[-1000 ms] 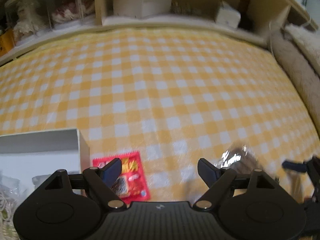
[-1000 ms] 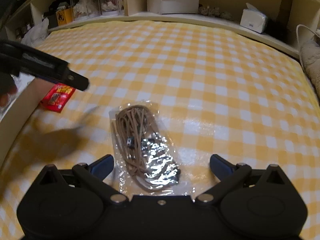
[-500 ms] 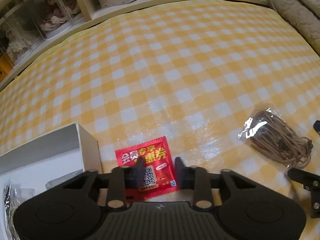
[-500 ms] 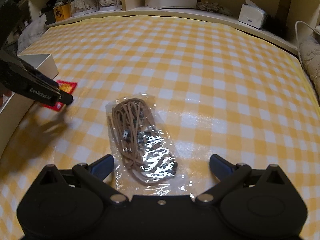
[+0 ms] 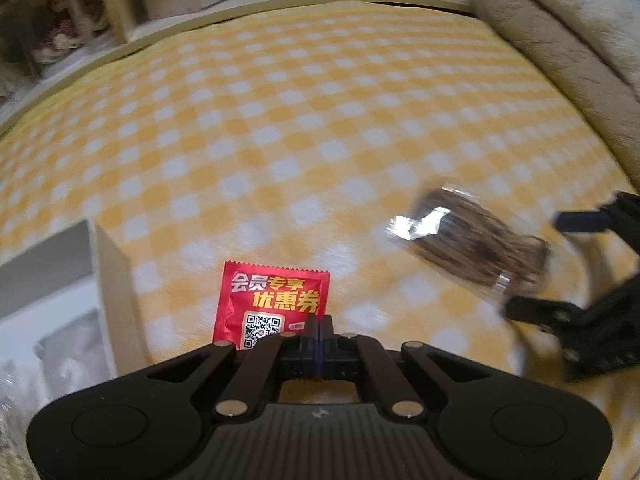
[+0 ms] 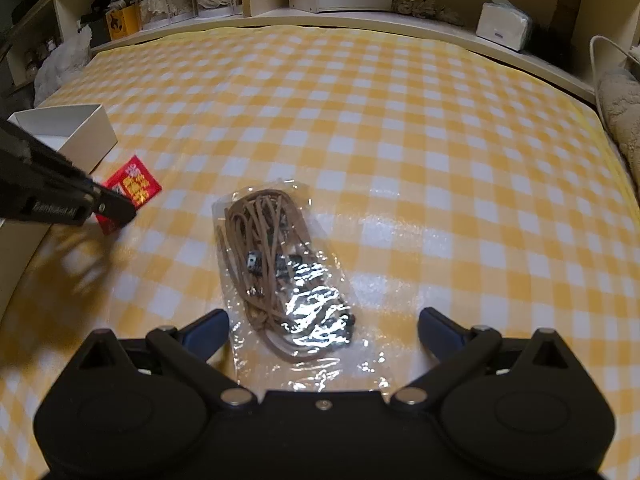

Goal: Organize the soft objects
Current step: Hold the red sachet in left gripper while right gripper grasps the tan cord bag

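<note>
A: Left gripper (image 5: 319, 330) status?
B: Jaws closed on the near edge of the red sachet (image 5: 272, 306) — beside the white box (image 6: 74, 134).
A: Right gripper (image 6: 324, 330)?
B: Jaws spread wide — clear bag of cord (image 6: 280, 268) lies between them on the checked cloth (image 6: 400, 128).

1. Red packet (image 5: 267, 307): flat foil sachet with serrated top edge, yellow and white Chinese print and a QR code; its near edge is pinched between closed gripper fingers, just beside the white box.
2. Clear bag of brown cord (image 6: 276, 264): crinkled transparent pouch holding coiled tan cord with small dark fittings; lies flat on the yellow-checked cloth.
3. White box (image 6: 86, 136): open-topped, at the cloth's left edge.
</note>
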Available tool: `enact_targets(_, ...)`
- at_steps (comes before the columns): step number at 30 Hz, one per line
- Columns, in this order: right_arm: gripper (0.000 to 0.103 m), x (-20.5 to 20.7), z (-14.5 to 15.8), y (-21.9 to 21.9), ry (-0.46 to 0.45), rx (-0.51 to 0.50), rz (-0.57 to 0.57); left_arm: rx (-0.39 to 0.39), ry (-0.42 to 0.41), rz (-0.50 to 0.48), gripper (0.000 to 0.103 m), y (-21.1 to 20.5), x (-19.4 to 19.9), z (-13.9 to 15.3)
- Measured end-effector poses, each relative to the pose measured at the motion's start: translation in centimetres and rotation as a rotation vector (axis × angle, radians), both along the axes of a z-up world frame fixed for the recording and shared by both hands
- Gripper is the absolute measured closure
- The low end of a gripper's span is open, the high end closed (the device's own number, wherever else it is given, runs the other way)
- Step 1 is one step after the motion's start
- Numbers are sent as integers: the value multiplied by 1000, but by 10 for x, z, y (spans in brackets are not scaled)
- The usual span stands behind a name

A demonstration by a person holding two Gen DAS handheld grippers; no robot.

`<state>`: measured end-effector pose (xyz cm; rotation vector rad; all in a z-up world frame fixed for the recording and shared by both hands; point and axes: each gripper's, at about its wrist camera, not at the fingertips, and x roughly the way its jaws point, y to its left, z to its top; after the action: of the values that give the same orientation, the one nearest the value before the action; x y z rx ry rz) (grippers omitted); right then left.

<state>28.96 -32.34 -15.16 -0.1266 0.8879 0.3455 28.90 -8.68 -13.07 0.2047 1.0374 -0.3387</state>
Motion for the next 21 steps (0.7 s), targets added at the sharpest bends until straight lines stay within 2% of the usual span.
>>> enact_targets(4, 2, 0, 0, -1, 6, 6, -1, -44, -6, -51, 103, -11, -14, 4)
enact_targets(6, 2, -2, 0, -2, 7, 5, 1, -54, -25, -71, 98, -15, -19, 7)
enact_targets(8, 2, -3, -1, -1, 7, -1, 7, -34, -57, -103, 78, -20, -25, 11)
enact_targets(10, 2, -4, -1, 0, 6, -10, 17, 1, -87, -141, 44, -24, -29, 13)
enact_targets(13, 2, -3, -1, 1, 8, -18, 25, 68, -132, -175, 24, -24, -28, 12)
enact_targets(18, 2, -2, -1, 1, 9, -23, 34, 126, -98, -180, 14, -18, -9, -1)
enact_targets(21, 2, -3, -3, 1, 4, -27, 40, 127, -38, -185, 13, -14, -2, -9)
